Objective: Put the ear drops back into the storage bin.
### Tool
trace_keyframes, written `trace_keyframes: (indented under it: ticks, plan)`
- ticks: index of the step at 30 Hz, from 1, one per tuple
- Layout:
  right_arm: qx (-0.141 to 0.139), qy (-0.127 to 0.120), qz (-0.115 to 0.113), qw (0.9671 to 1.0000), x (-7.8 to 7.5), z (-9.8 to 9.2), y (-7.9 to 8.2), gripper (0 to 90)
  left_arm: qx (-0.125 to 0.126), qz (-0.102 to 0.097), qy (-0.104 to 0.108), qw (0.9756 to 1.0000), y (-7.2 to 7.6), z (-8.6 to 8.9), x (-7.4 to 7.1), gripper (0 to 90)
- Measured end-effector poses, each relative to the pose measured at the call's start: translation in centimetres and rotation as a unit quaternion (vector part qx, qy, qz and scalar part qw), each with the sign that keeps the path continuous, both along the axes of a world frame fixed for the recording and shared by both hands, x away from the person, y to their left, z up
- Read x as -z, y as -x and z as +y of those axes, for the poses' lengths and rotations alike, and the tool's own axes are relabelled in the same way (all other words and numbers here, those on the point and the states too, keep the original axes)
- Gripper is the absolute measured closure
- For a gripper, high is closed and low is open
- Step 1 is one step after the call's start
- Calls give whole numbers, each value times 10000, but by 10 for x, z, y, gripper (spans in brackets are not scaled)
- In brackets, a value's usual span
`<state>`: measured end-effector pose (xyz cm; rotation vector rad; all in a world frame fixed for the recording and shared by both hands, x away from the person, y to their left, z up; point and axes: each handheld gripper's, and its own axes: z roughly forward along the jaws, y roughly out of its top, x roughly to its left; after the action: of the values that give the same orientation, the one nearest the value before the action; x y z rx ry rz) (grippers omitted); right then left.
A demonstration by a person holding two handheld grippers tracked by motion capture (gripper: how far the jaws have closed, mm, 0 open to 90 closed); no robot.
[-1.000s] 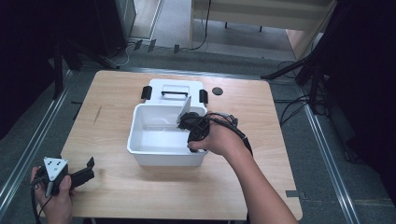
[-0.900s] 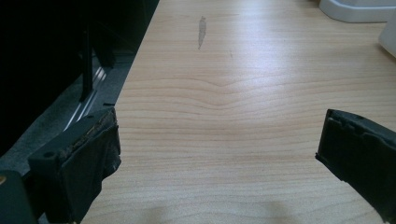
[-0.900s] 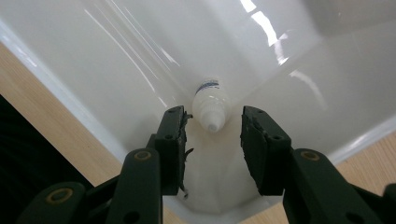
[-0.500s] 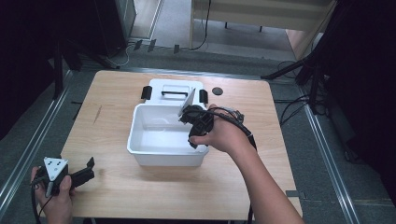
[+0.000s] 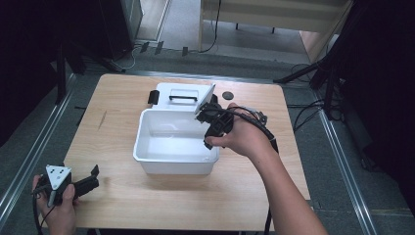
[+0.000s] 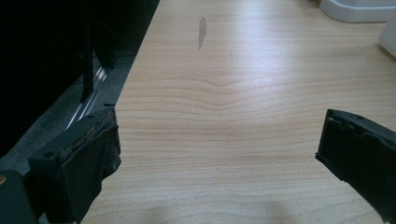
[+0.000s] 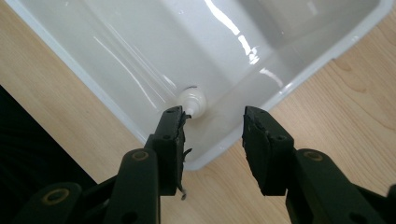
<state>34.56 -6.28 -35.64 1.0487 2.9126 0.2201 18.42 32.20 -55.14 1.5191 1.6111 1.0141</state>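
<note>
A white plastic bin (image 5: 147, 154) stands in the middle of the table, its inside bare apart from a small white round knob (image 7: 191, 101) on one wall. My right gripper (image 5: 211, 131) hangs over the bin's right rim, tilted down into it. In the right gripper view the right gripper (image 7: 214, 114) is open, with the knob just beyond its left fingertip and nothing between the jaws. My left gripper (image 5: 92, 178) rests open at the table's front left corner, far from the bin. The left gripper (image 6: 219, 140) has bare wood between its jaws.
The bin's white lid (image 5: 178, 93) with a black handle lies flat just behind the bin. A small black disc (image 5: 227, 94) sits at the back of the wooden table (image 5: 254, 196). Dark floor and metal rails (image 5: 29, 161) border the table's left edge.
My right gripper has shifted a little to the right and away, from over the bin's inside toward its right rim. The left gripper has stayed put.
</note>
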Motion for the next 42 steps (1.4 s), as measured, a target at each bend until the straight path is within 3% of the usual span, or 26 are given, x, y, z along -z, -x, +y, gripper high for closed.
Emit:
trace_keyframes:
  ticks: [12, 42]
  plan:
    - [224, 53, -48, 9997, -5, -24, -1, 596, 0, 11, -31, 10000, 0, -1, 0, 0]
    - [892, -83, 60, 9960, 18, -101, -2, 611, 18, 1, -59, 10000, 1, -1, 0, 0]
